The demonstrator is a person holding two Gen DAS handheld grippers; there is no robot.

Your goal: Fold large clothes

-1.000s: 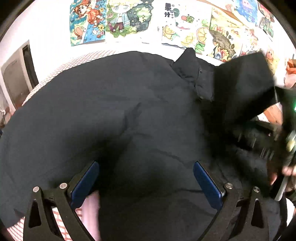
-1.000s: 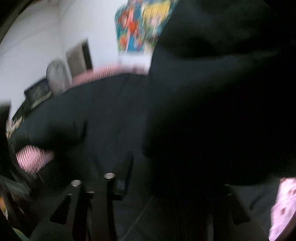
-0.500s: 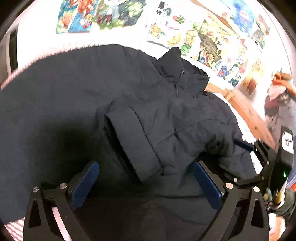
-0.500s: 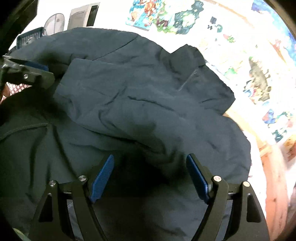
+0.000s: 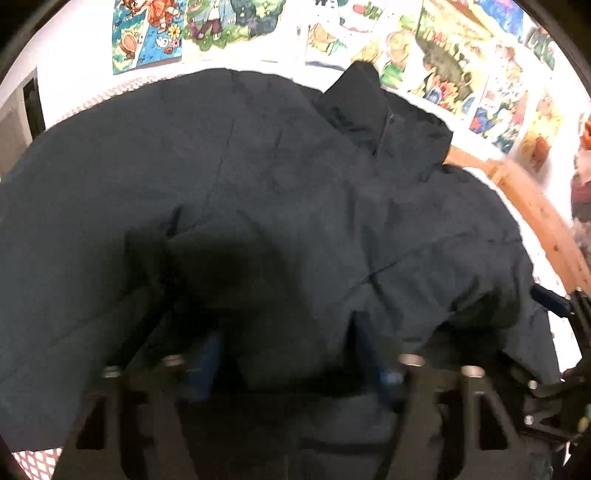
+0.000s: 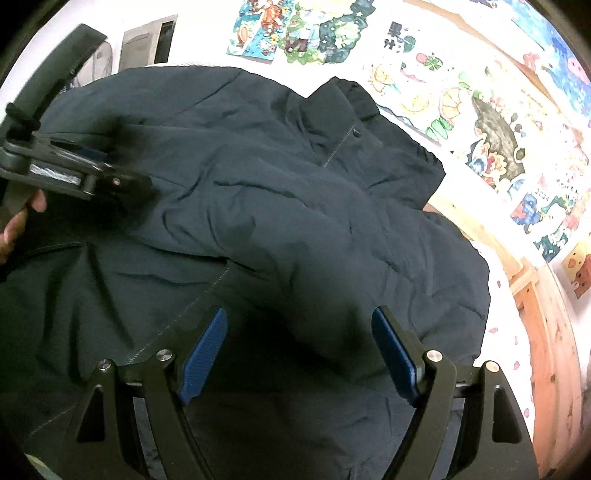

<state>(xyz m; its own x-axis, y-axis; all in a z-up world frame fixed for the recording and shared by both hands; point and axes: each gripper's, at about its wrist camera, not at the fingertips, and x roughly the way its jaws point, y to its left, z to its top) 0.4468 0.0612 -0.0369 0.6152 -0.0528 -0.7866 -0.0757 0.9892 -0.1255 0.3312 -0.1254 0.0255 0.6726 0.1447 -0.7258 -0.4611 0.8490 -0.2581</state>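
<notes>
A large dark navy padded jacket (image 5: pixel 295 184) lies spread on a bed, collar (image 5: pixel 369 110) toward the wall, one sleeve folded across its front (image 6: pixel 295 229). My left gripper (image 5: pixel 288 354) is low on the jacket's near part. Its jaws are closing, and a bunched fold of the jacket fills the gap and laps over the blue pads. In the right wrist view it (image 6: pixel 125 177) presses into the fabric at the left, with a person's hand (image 6: pixel 14 229) behind it. My right gripper (image 6: pixel 299 350) hangs open over the jacket's right side, with nothing pinched.
Colourful posters (image 5: pixel 221 26) cover the white wall behind the bed. A wooden bed frame (image 6: pixel 543 332) runs along the right, beside pink patterned sheet (image 6: pixel 509 332). Red checked sheet (image 5: pixel 33 458) shows at the lower left. A fan and a grey cabinet (image 6: pixel 147 40) stand far left.
The right gripper let go of the sleeve, which now lies across the jacket's front. The left gripper moved forward and down onto the jacket, and its jaws narrowed around a fold.
</notes>
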